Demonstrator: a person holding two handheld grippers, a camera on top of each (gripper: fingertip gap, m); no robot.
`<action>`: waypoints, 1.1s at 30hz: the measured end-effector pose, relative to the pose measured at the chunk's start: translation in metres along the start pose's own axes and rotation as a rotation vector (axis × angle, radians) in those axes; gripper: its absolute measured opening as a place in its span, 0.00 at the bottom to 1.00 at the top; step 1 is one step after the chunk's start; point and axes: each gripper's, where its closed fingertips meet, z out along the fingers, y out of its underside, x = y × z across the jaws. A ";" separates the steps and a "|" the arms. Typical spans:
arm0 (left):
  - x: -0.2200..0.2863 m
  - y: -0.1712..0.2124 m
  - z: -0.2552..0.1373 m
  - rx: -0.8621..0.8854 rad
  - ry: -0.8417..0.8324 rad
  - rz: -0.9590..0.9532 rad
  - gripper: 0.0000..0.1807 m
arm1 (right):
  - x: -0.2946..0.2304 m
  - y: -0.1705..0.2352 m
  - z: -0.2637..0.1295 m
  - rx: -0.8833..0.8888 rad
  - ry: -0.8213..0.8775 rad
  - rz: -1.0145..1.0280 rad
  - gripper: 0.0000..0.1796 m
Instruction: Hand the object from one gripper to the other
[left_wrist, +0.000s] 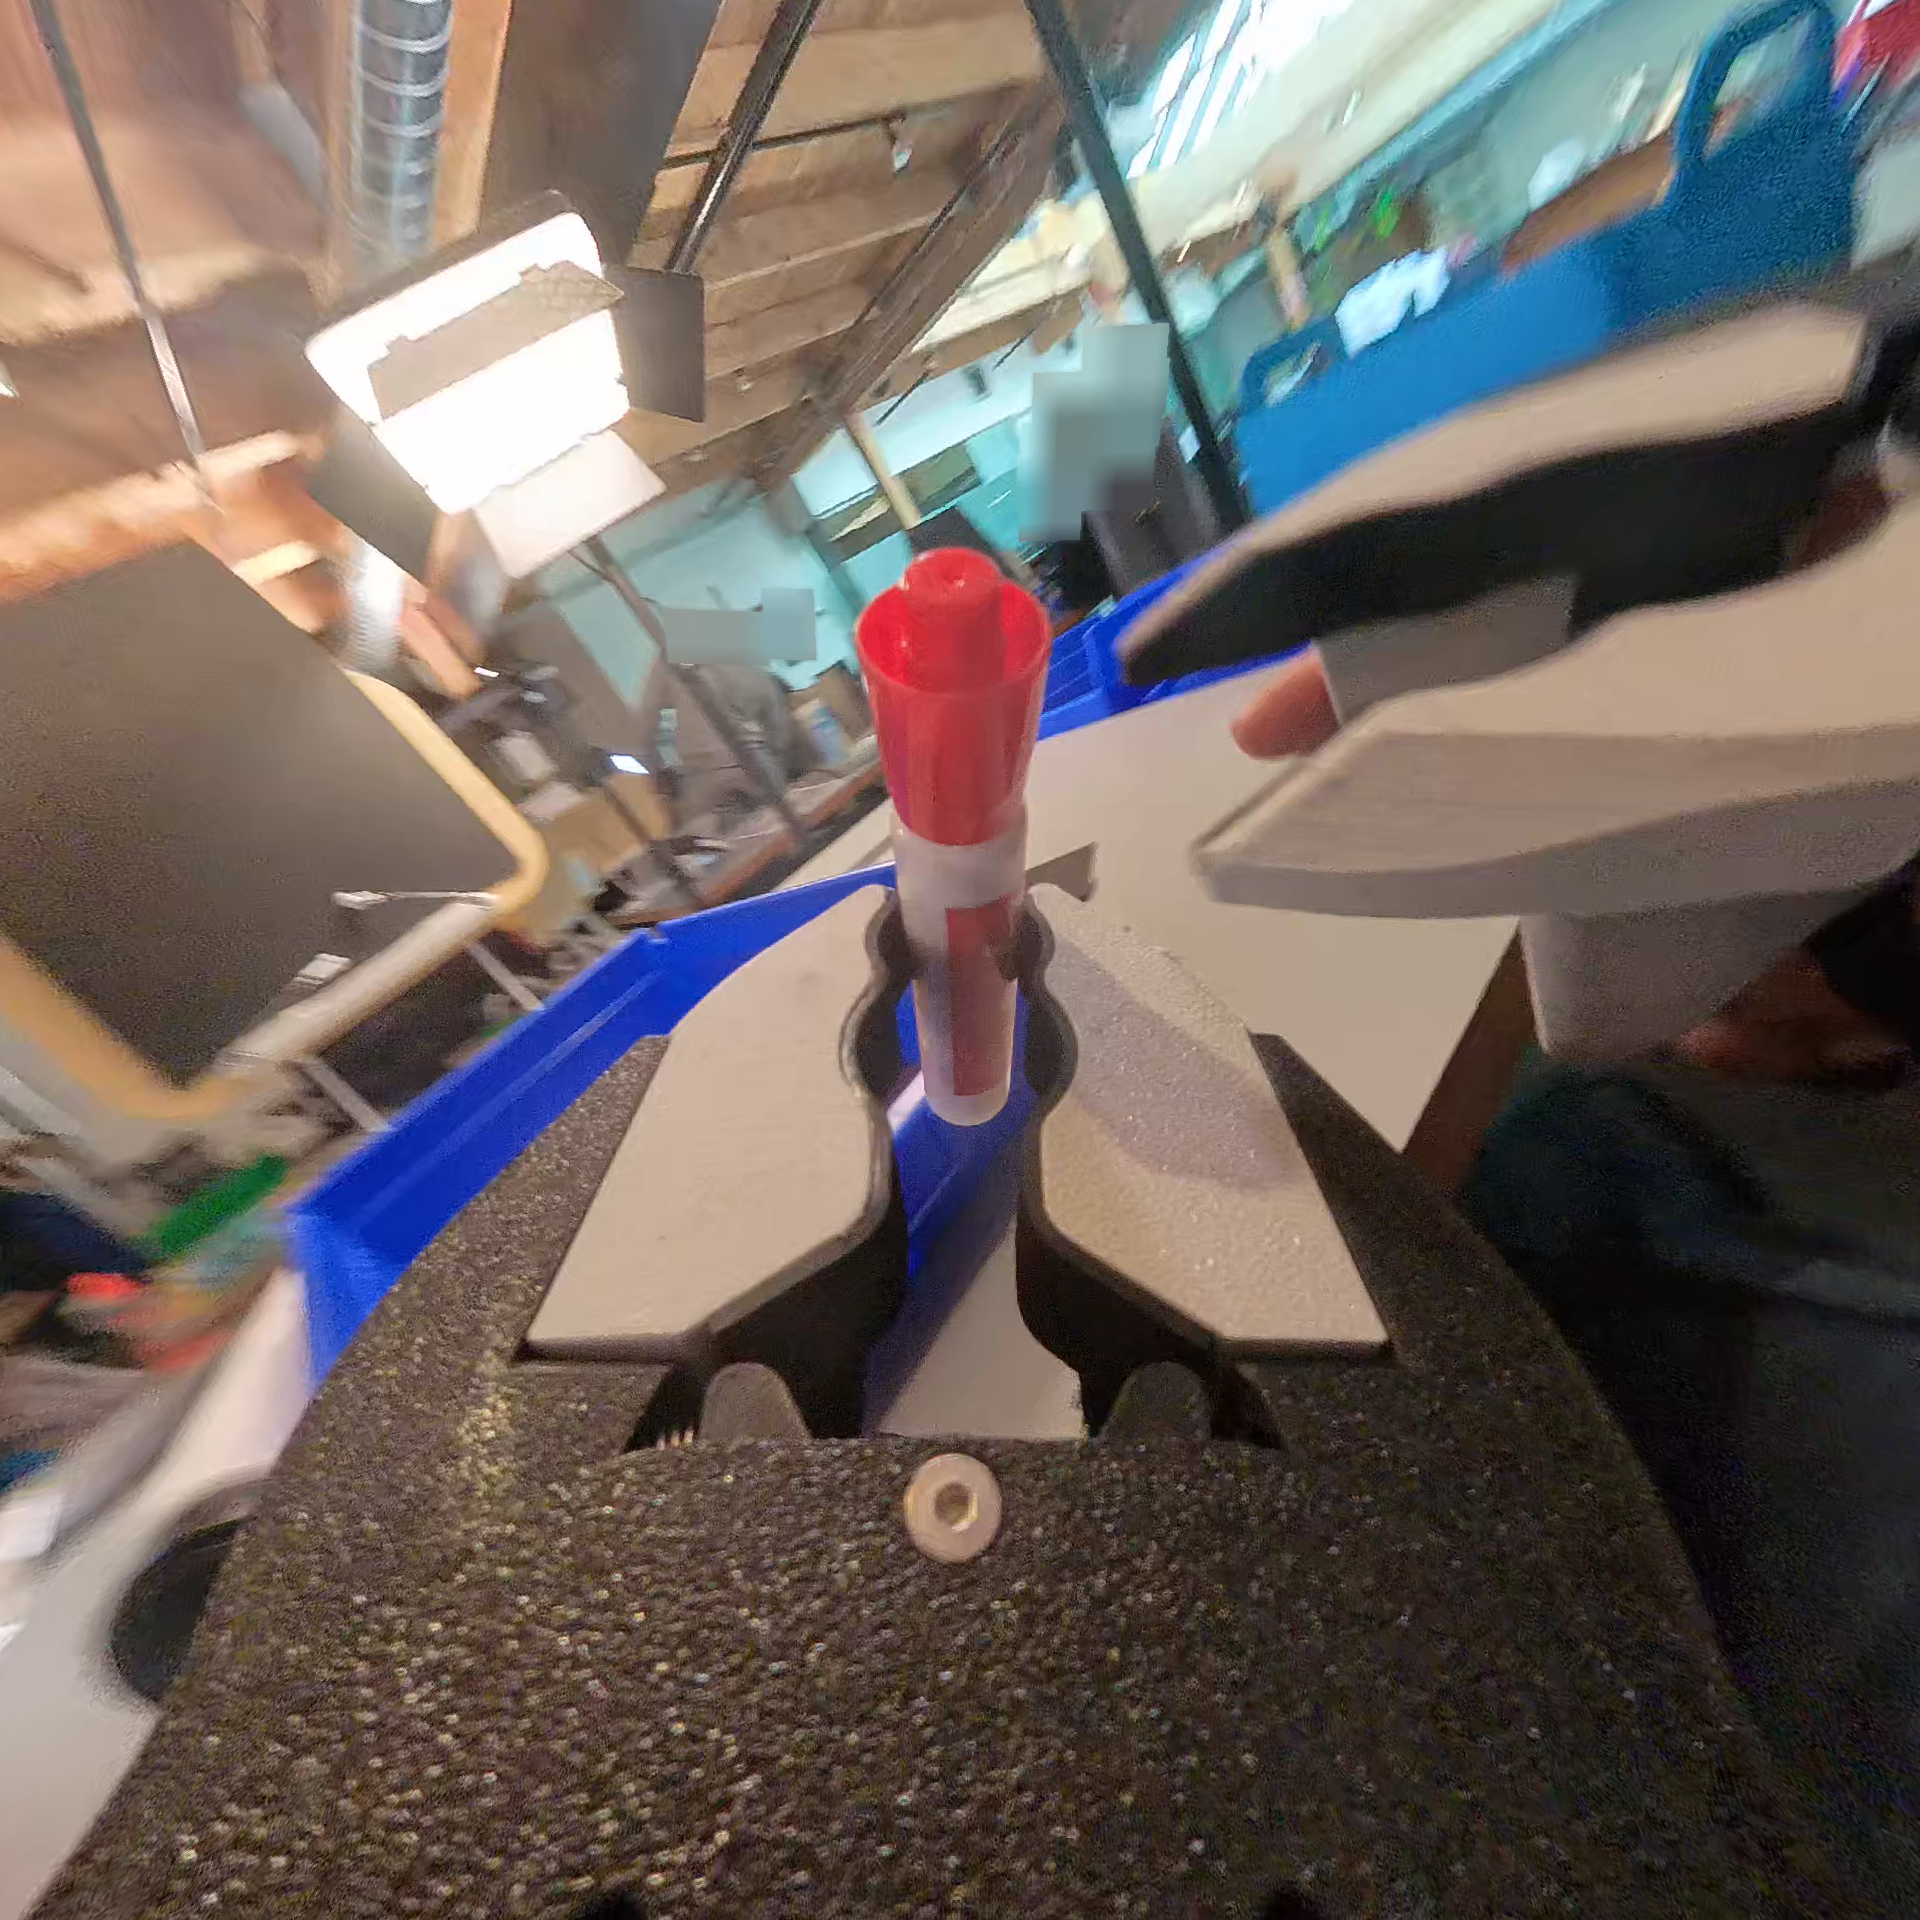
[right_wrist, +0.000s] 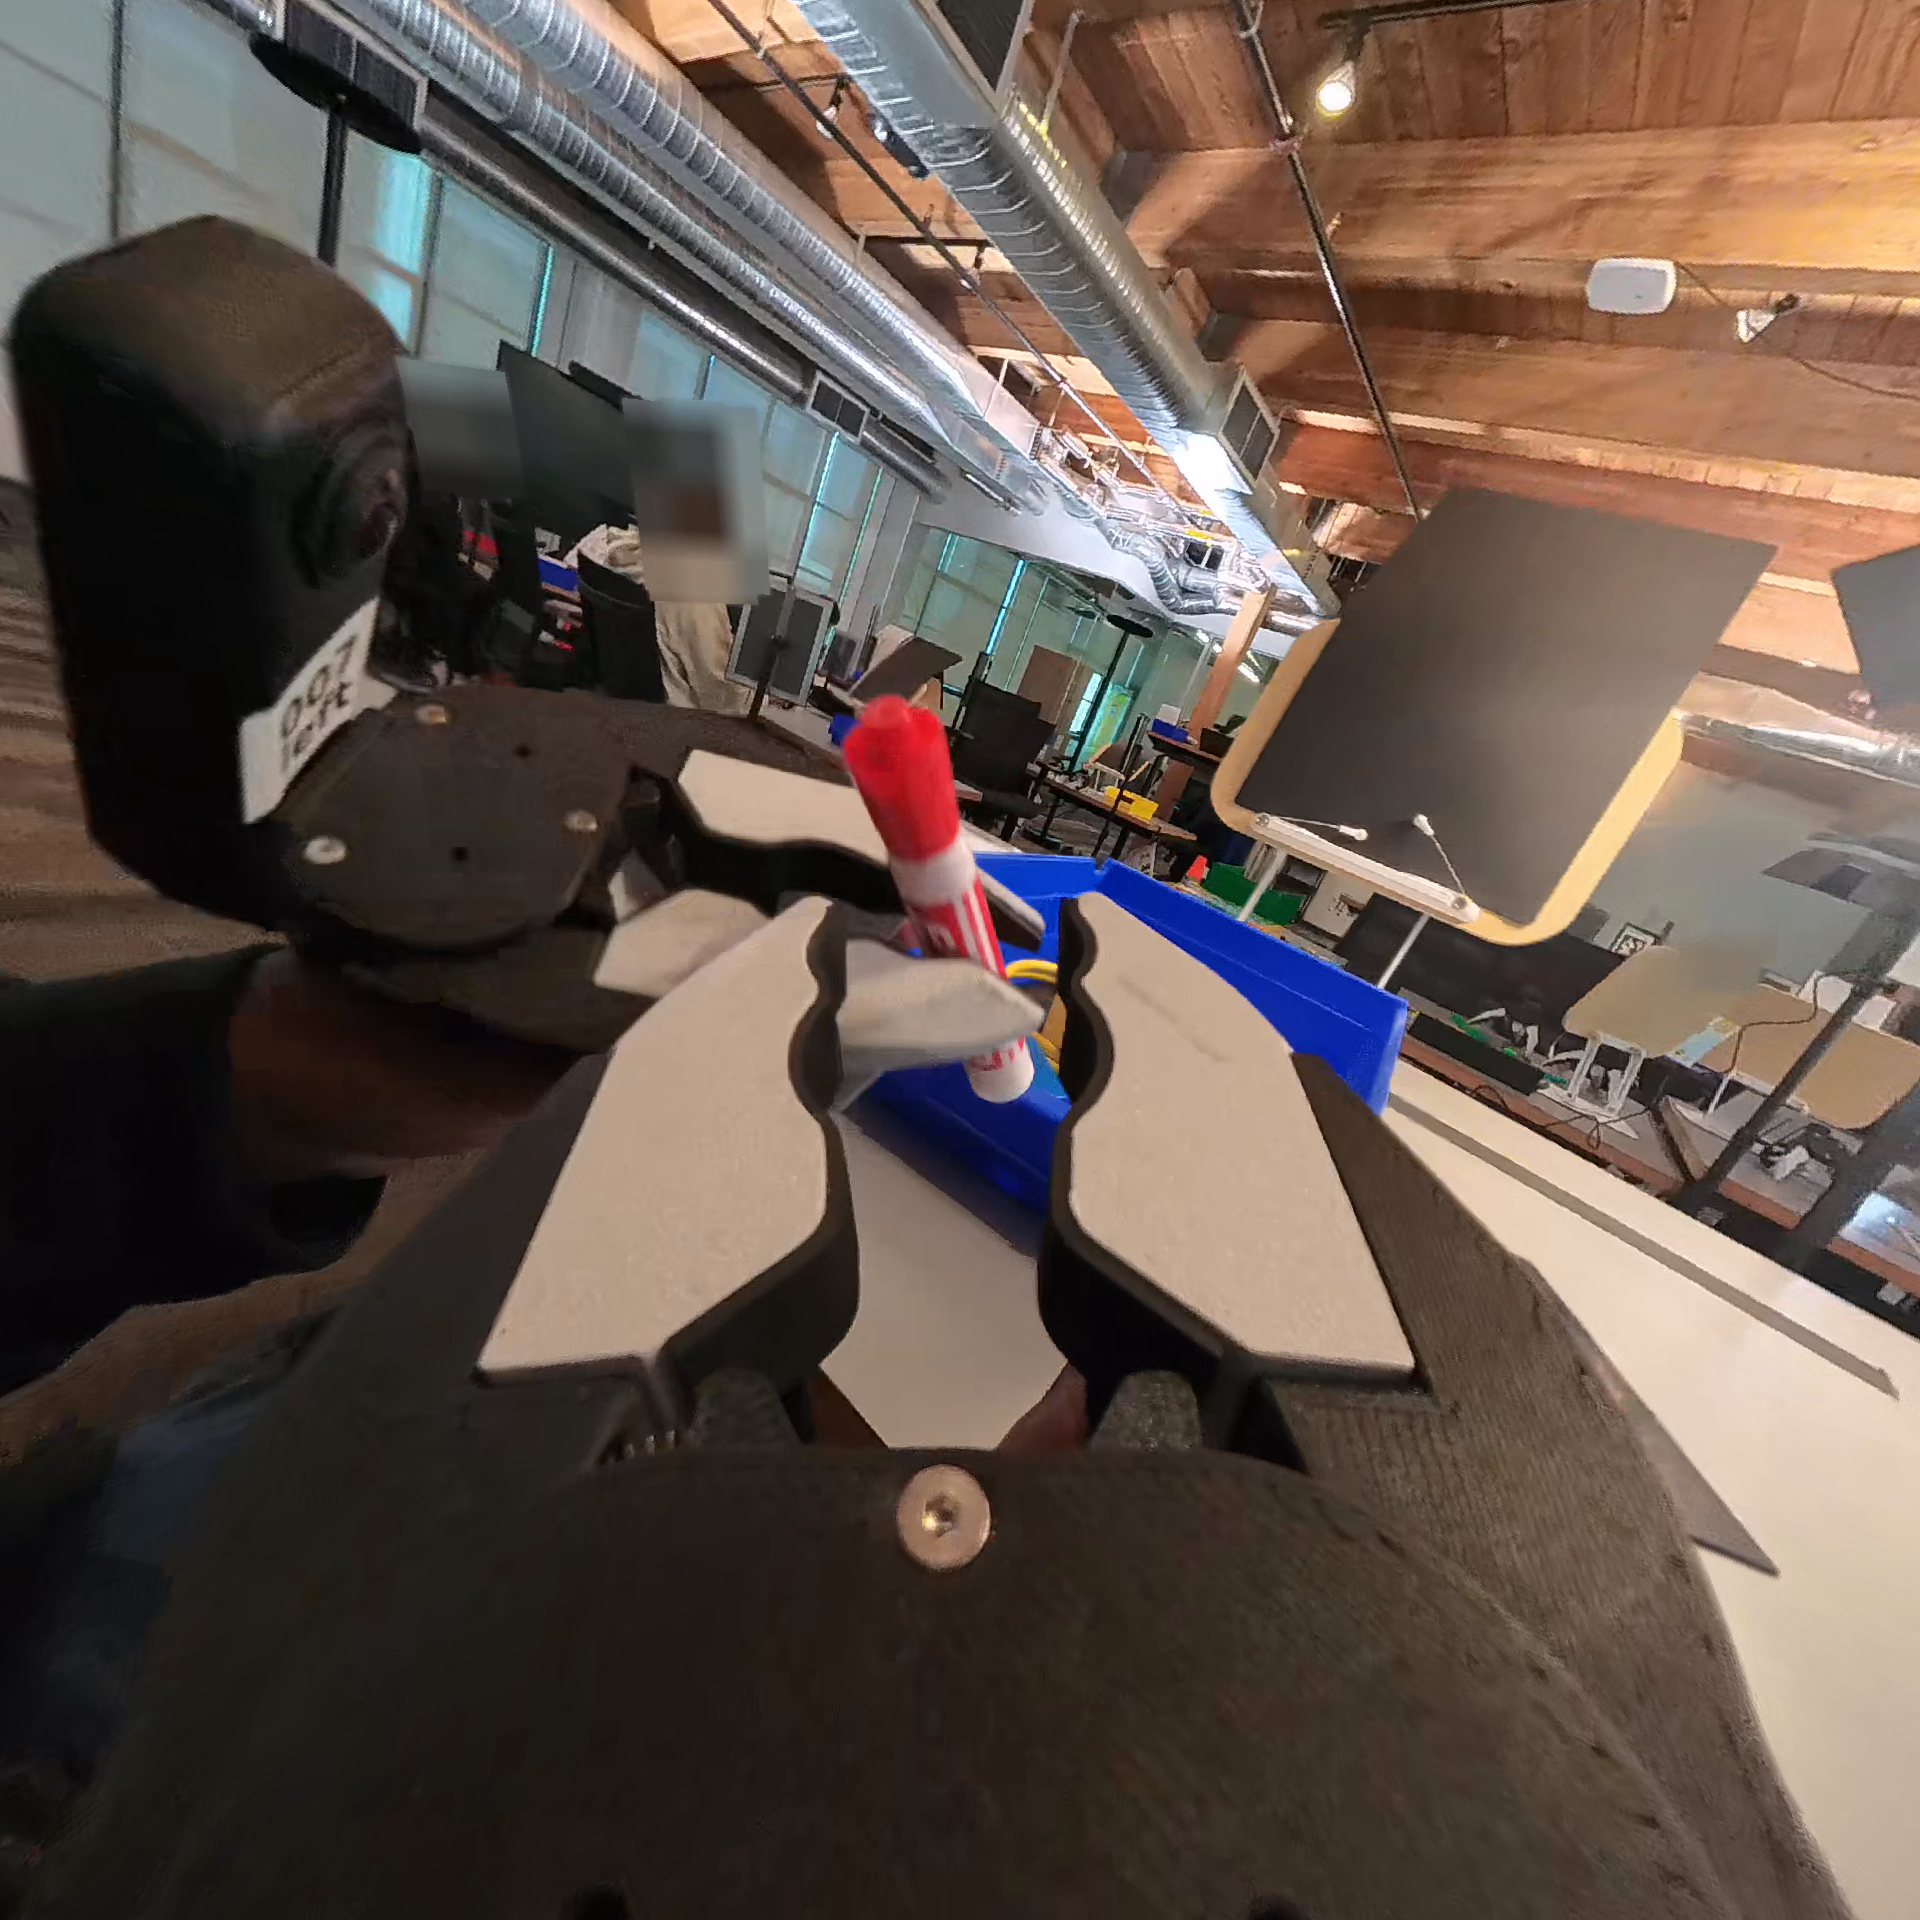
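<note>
A marker with a red cap (left_wrist: 951, 727) stands upright, clamped by its white barrel between the fingers of my left gripper (left_wrist: 954, 935), which is shut on it. My right gripper (left_wrist: 1174, 758) comes in from the right, open and empty, its fingertips a short way right of the cap. In the right wrist view the marker (right_wrist: 914, 810) shows just beyond my open right gripper (right_wrist: 945, 966). It is tilted a little left there and held by the left gripper (right_wrist: 987, 961), which reaches in from the left. The right fingers do not touch the marker.
A blue bin (right_wrist: 1247, 977) stands on the white table (right_wrist: 1662, 1455) just behind the grippers, with yellow things inside; it also shows in the left wrist view (left_wrist: 468, 1132). A black board in a wooden frame (right_wrist: 1496, 707) stands beyond the table. A person's hand holds the right gripper.
</note>
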 end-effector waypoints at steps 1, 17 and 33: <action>0.002 0.002 -0.001 -0.030 -0.035 0.093 0.11 | -0.004 0.000 0.002 -0.007 -0.005 -0.025 0.22; 0.000 0.023 -0.020 -0.267 -0.256 0.800 0.11 | -0.019 0.043 0.018 -0.255 -0.131 -0.111 0.11; -0.019 -0.025 -0.030 0.204 0.193 -0.496 0.35 | 0.013 0.007 -0.004 0.132 -0.238 0.434 0.10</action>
